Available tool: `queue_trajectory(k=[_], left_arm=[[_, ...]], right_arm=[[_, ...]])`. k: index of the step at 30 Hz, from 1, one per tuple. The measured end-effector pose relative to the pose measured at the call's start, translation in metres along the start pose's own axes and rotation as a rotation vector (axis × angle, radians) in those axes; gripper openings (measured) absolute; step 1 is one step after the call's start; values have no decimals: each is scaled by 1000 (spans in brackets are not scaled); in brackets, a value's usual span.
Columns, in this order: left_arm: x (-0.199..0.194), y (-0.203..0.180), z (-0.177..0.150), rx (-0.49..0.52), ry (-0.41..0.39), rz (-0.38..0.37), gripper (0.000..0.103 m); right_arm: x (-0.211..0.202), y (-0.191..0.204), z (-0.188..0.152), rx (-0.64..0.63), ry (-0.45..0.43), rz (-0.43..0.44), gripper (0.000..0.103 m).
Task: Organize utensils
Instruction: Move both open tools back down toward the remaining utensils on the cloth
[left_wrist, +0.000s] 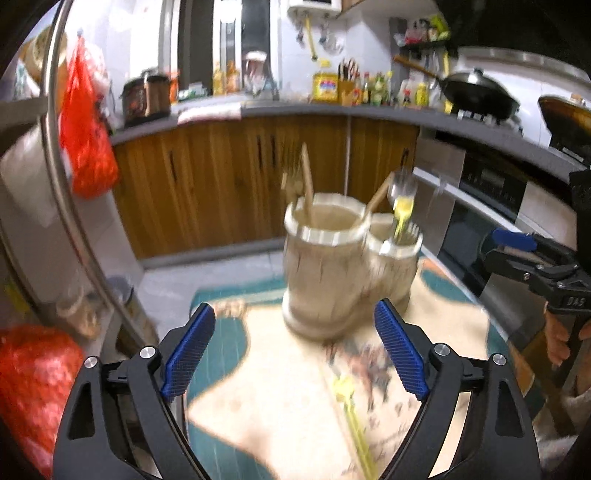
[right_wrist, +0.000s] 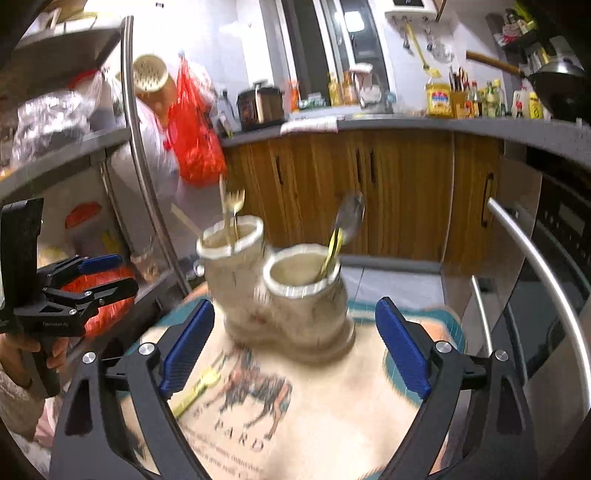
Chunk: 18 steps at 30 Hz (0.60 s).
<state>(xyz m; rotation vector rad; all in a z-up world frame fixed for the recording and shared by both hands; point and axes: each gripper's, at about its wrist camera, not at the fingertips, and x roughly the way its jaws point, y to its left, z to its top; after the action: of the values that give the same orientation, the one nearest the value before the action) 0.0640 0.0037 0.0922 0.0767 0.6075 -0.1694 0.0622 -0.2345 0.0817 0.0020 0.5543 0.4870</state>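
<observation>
A pale two-cup utensil holder (left_wrist: 332, 266) (right_wrist: 280, 291) stands on a printed cloth (left_wrist: 295, 398) (right_wrist: 332, 406). Its taller cup holds a gold fork (right_wrist: 233, 206) and a wooden-handled utensil (left_wrist: 307, 181). Its shorter cup holds a metal spoon (right_wrist: 349, 218) and a yellow-handled utensil (left_wrist: 402, 216). A yellow fork (left_wrist: 352, 417) (right_wrist: 197, 391) lies flat on the cloth in front of the holder. My left gripper (left_wrist: 295, 350) is open and empty just short of the holder. My right gripper (right_wrist: 295, 347) is open and empty, also facing the holder. Each gripper shows at the other view's edge.
Wooden cabinets (left_wrist: 229, 177) under a grey counter run behind. A metal rack (right_wrist: 74, 147) with red bags (right_wrist: 195, 140) stands at the left. An oven with a bar handle (right_wrist: 543, 266) is at the right. A wok (left_wrist: 480, 92) sits on the stove.
</observation>
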Motion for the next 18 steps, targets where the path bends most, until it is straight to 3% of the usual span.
queue_trajectory(k=[6, 13, 18], left_arm=[[23, 8, -48, -33, 140, -4, 88], [29, 22, -79, -58, 224, -2, 88], [27, 25, -86, -56, 235, -2, 89]], right_arm=[[26, 12, -34, -9, 126, 10, 89], [53, 35, -58, 17, 249, 89, 88], [78, 63, -60, 17, 335, 162, 63]])
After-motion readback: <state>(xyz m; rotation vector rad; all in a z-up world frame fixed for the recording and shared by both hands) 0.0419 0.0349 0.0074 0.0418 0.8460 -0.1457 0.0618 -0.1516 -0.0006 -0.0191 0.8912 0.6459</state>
